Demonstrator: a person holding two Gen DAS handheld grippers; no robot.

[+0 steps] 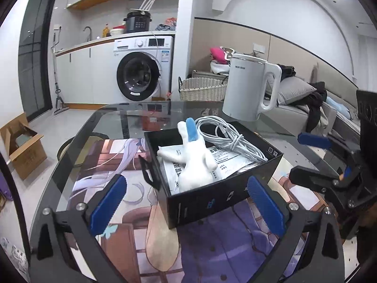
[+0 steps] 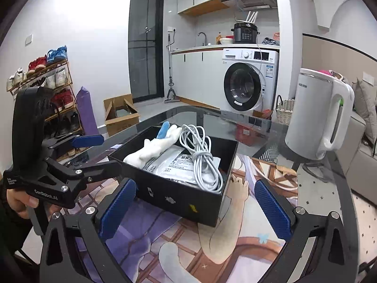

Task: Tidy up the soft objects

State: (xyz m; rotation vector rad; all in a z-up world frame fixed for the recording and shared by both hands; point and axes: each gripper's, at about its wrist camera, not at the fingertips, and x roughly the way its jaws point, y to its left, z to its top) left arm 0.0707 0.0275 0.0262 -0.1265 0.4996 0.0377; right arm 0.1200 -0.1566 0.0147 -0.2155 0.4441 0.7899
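A black open box sits on a printed mat on the glass table. Inside lie a white plush toy with a blue ear, a coiled white cable and white printed packets. My left gripper is open and empty, just in front of the box. My right gripper is open and empty, in front of the box from the other side. Each gripper shows in the other's view: the right gripper and the left gripper, both open.
A white electric kettle stands on the table behind the box. The printed mat covers the near tabletop. The glass table edge curves at left. A cardboard box, washing machine, wicker basket and sofa stand beyond.
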